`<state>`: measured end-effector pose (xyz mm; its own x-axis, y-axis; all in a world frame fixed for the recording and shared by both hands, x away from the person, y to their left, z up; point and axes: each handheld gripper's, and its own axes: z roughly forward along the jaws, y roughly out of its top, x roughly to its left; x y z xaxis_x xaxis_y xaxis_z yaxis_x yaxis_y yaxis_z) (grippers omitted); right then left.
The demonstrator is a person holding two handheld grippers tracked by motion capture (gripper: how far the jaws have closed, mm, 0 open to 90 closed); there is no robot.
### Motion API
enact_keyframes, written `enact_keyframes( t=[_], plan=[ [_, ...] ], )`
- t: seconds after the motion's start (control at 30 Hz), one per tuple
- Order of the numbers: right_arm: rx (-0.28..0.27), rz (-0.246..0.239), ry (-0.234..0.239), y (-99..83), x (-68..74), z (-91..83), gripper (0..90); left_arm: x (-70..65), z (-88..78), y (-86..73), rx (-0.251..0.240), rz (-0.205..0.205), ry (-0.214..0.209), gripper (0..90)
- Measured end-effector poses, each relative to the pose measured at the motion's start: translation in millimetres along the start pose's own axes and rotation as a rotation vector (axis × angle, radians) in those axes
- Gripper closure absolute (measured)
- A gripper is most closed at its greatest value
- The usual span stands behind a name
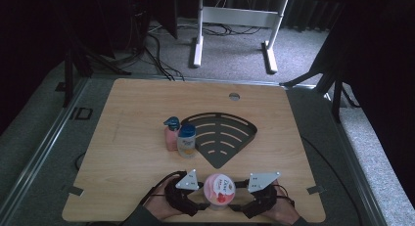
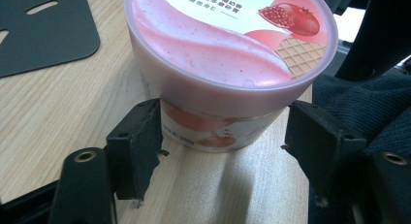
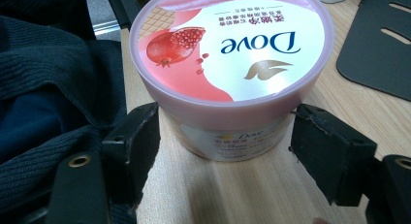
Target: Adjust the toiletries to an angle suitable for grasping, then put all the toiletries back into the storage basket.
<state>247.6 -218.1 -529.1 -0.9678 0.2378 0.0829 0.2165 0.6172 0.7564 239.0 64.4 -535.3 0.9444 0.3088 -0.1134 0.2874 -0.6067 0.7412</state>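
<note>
Set down at the wooden table's [image 1: 127, 138] near edge, round pink plastic tub [image 1: 219, 189], flanked by left gripper [image 1: 198, 206] and right gripper [image 1: 239, 207], both released, shelving pending.

left gripper [image 1: 202, 205] and right gripper [image 1: 236, 206]: black bodies, each topped by a grey three-cornered plate, black cables trailing. jaws black, blocky, chipped edges, brass-ringed screw holes at their bases. sleeve [image 3: 43, 88] dark ribbed knit, possibly navy.
</note>
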Motion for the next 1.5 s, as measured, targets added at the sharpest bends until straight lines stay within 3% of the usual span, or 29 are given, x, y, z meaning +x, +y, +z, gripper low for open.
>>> enact_keyframes(
  t=[0.3,0.77,1.0,1.1,1.27,1.37,1.5],
  plan=[
    [0.005,0.001,-0.005,1.6,0.7,1.9,22.2,-0.8,2.9,1.6,0.005,0.01,0.008,26.0],
    [0.037,-0.066,-0.059,6.8,3.1,10.1,13.9,3.0,12.6,3.4,0.037,0.026,0.002,22.0],
    [0.034,-0.063,-0.066,6.4,0.4,10.2,12.6,1.7,12.4,8.1,0.028,0.055,0.035,21.9],
    [0.031,-0.054,-0.073,6.0,-2.5,10.0,12.2,2.2,10.0,10.6,-0.012,0.054,0.045,21.9],
    [0.029,-0.054,-0.074,5.9,-5.7,9.5,12.2,2.9,11.3,12.3,-0.01,0.064,0.055,21.6],
    [0.034,-0.057,-0.072,6.2,-6.6,8.9,12.2,-0.5,11.2,14.0,-0.006,0.088,0.082,21.7],
    [0.032,-0.056,-0.073,5.9,-7.2,8.5,12.2,0.0,11.8,14.9,-0.005,0.088,0.081,21.8]
  ],
)
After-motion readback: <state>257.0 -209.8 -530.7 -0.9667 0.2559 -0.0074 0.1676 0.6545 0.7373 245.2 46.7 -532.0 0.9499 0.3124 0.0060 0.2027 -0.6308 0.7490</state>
